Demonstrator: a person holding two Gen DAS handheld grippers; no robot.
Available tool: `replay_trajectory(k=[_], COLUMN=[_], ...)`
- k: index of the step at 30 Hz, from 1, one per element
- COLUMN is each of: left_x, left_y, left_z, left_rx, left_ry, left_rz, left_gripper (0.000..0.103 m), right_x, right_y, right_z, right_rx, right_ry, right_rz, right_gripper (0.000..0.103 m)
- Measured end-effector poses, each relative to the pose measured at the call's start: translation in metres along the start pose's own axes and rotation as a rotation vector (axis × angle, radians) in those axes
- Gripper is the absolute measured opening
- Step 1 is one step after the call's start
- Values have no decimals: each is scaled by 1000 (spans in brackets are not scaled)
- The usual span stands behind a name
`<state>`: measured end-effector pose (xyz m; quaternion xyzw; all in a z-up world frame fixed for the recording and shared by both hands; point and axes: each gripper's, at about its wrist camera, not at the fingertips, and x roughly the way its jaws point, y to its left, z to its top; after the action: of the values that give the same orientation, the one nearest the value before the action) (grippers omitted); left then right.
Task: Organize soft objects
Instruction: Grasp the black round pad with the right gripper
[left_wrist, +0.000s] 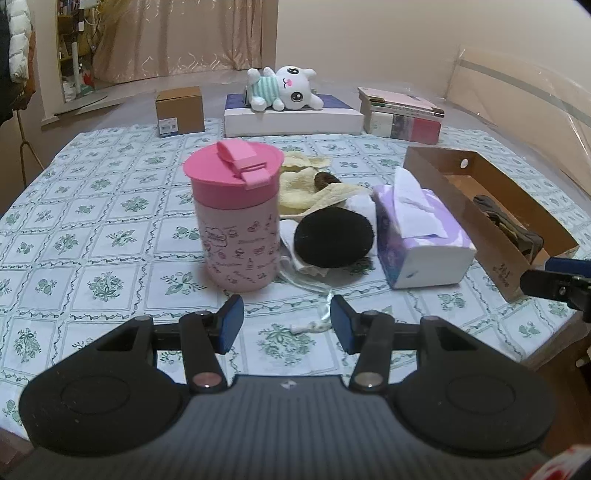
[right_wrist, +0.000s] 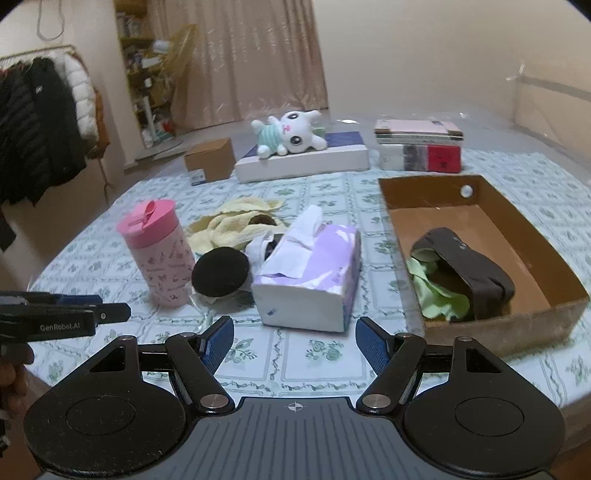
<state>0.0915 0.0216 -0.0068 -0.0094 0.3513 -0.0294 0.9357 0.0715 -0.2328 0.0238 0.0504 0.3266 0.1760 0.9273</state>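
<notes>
A round black soft pad (left_wrist: 333, 239) (right_wrist: 220, 272) lies on white cloth between a pink cup (left_wrist: 236, 214) (right_wrist: 158, 253) and a purple tissue pack (left_wrist: 421, 236) (right_wrist: 310, 273). A pale yellow towel (left_wrist: 314, 184) (right_wrist: 236, 225) lies behind them. A brown cardboard box (left_wrist: 443, 173) (right_wrist: 491, 332) at the right holds a dark brown cloth (right_wrist: 465, 273) over a green cloth (right_wrist: 439, 295). My left gripper (left_wrist: 287, 323) is open and empty, just in front of the cup. My right gripper (right_wrist: 294, 345) is open and empty, in front of the tissue pack.
A white plush rabbit (left_wrist: 284, 88) (right_wrist: 291, 134) lies on a flat white box (left_wrist: 291, 120) at the back. A small brown carton (left_wrist: 180, 109) and stacked books (left_wrist: 402, 114) flank it. A thin cord (left_wrist: 314, 321) lies near my left fingers. Coats (right_wrist: 40, 125) hang at the left.
</notes>
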Motion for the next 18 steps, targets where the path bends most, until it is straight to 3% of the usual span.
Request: replay_trajectory(k=[8,18], left_x=[15,38], left_y=[5,18], left_z=[0,3], left_rx=[21,50], left_ry=[13,23], left_rz=[-7,-3], left_gripper=[48,48], right_x=[30,89], right_y=[17,57], right_z=[7,23], right_rx=[-151,-550], right_ry=[15,21], right_rz=[30,113], right_gripper=[73,73])
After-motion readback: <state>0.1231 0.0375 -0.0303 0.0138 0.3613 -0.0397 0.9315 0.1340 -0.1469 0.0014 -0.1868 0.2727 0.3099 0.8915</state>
